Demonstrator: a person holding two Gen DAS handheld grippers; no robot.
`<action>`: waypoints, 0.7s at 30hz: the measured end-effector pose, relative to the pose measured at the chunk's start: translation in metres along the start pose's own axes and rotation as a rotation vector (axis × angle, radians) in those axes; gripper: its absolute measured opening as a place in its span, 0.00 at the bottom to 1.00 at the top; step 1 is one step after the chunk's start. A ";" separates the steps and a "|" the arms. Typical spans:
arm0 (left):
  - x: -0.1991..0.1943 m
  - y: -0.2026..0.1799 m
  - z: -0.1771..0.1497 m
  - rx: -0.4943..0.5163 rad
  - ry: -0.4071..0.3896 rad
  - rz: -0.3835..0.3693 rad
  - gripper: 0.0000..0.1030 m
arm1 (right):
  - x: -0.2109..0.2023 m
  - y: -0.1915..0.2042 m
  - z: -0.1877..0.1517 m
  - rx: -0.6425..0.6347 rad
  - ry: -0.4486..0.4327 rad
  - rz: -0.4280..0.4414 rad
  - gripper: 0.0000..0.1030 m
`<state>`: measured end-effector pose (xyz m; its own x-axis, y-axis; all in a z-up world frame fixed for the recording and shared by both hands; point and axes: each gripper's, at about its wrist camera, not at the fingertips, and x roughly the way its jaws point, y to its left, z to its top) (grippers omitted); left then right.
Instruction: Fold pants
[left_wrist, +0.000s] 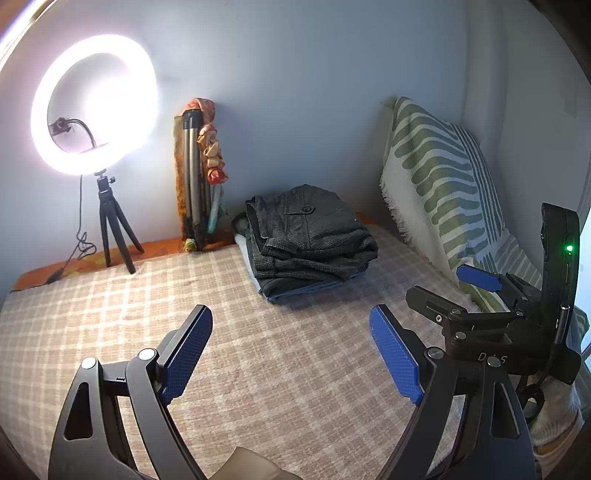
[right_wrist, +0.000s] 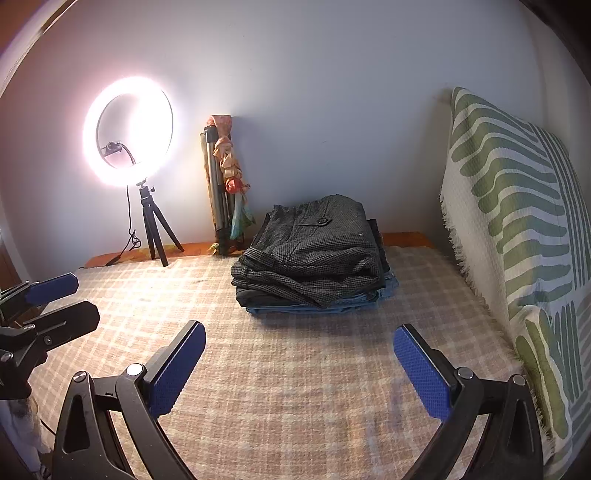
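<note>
A folded pair of dark grey checked pants (left_wrist: 314, 229) lies on top of a stack of folded clothes at the far side of the bed, near the wall; it also shows in the right wrist view (right_wrist: 314, 251). Blue denim (right_wrist: 332, 304) shows at the bottom of the stack. My left gripper (left_wrist: 291, 354) is open and empty, above the checked bedcover, well short of the stack. My right gripper (right_wrist: 299, 365) is open and empty, also short of the stack. The right gripper shows in the left view (left_wrist: 454, 288), the left gripper in the right view (right_wrist: 70, 299).
The bed has a beige checked cover (left_wrist: 258, 332). A lit ring light on a small tripod (left_wrist: 96, 107) stands at the far left. A folded tripod with cloth (left_wrist: 199, 173) leans on the wall. A green-striped blanket (right_wrist: 517, 221) drapes along the right side.
</note>
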<state>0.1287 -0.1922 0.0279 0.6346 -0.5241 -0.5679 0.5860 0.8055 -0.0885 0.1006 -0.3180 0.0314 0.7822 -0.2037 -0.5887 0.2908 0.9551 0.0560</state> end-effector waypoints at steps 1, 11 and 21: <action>0.000 0.000 0.000 0.001 0.000 -0.001 0.85 | 0.000 0.000 0.000 0.002 0.000 0.000 1.00; -0.002 -0.003 0.000 0.015 -0.011 0.005 0.85 | 0.001 0.003 0.000 0.004 0.004 0.007 1.00; -0.003 -0.004 -0.001 0.012 -0.015 0.011 0.85 | 0.000 0.004 0.000 0.005 0.006 0.007 1.00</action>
<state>0.1246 -0.1935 0.0293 0.6484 -0.5193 -0.5568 0.5847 0.8080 -0.0727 0.1019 -0.3144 0.0314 0.7811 -0.1954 -0.5931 0.2877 0.9556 0.0641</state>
